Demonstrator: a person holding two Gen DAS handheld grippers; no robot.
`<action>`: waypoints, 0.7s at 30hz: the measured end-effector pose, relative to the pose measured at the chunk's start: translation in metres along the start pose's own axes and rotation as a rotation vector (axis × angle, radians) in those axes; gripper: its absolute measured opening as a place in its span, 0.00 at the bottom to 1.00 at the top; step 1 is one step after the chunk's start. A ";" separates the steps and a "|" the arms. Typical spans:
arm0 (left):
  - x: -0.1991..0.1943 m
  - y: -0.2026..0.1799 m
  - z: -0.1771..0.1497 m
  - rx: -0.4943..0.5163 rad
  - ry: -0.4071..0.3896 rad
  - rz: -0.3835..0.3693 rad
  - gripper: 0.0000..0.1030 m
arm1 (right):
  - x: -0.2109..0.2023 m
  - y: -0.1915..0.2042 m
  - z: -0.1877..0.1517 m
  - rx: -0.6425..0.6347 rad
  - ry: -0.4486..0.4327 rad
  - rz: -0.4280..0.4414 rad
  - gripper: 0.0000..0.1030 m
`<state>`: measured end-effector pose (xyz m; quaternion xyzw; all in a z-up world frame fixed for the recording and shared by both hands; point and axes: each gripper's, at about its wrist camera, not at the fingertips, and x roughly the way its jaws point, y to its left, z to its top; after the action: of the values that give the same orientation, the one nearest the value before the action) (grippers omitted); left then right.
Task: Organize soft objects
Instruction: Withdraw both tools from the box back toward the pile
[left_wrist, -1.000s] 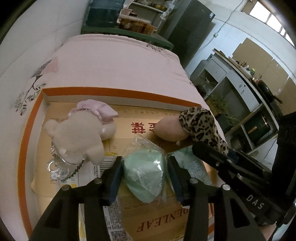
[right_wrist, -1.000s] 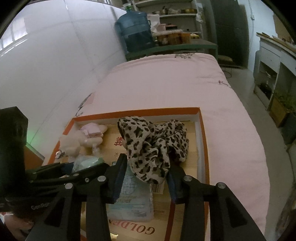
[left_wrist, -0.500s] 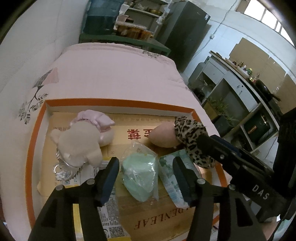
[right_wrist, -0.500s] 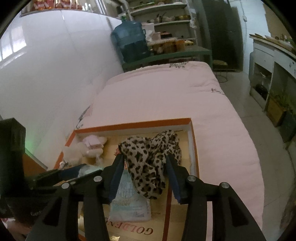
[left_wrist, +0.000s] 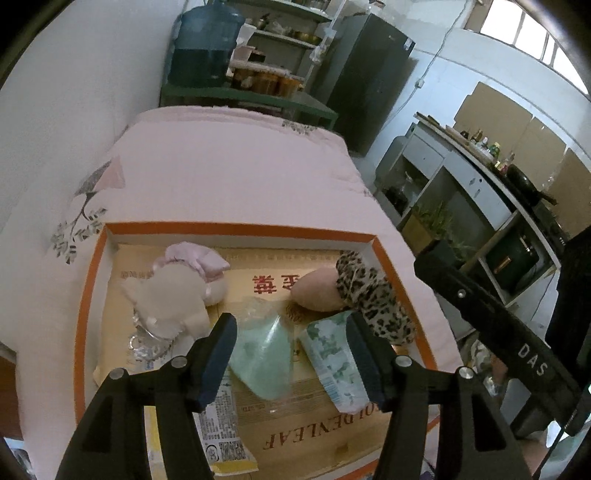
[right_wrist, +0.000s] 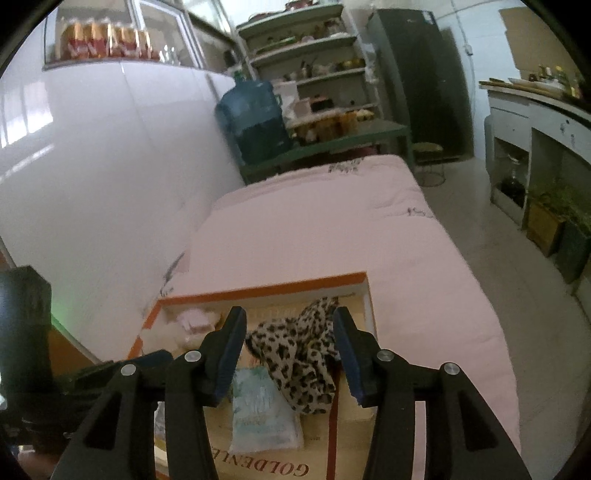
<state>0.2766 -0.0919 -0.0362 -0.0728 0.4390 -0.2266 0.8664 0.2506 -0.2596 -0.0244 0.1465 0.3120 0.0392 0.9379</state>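
My left tongs (left_wrist: 288, 347) stand spread and empty above the mint-green bagged pack (left_wrist: 262, 354), and my right tongs (right_wrist: 290, 341) are opening with nothing pinched, the leopard-print cloth (right_wrist: 299, 354) lying slack below them in the orange-rimmed box (left_wrist: 240, 229) on the bed. The soft things all sit in that box: the plush bear (left_wrist: 166, 295) at its left, the green pack and the tissue packet (left_wrist: 332, 365) side by side, the cloth at the right. I judge the step is letting go cleanly, so I should lift both tongs straight clear, snagging neither cloth nor plastic.
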 end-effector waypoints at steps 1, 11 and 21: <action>-0.003 0.000 0.000 0.002 -0.006 -0.002 0.59 | -0.003 -0.001 0.001 0.007 -0.010 0.001 0.49; -0.037 -0.012 0.007 0.012 -0.097 -0.035 0.60 | -0.019 -0.001 0.004 0.032 -0.042 0.013 0.49; -0.096 -0.032 0.004 0.038 -0.254 -0.058 0.60 | -0.037 0.018 0.007 0.002 -0.080 0.056 0.49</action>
<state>0.2201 -0.0771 0.0469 -0.0970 0.3193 -0.2487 0.9093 0.2253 -0.2500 0.0083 0.1576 0.2702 0.0592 0.9480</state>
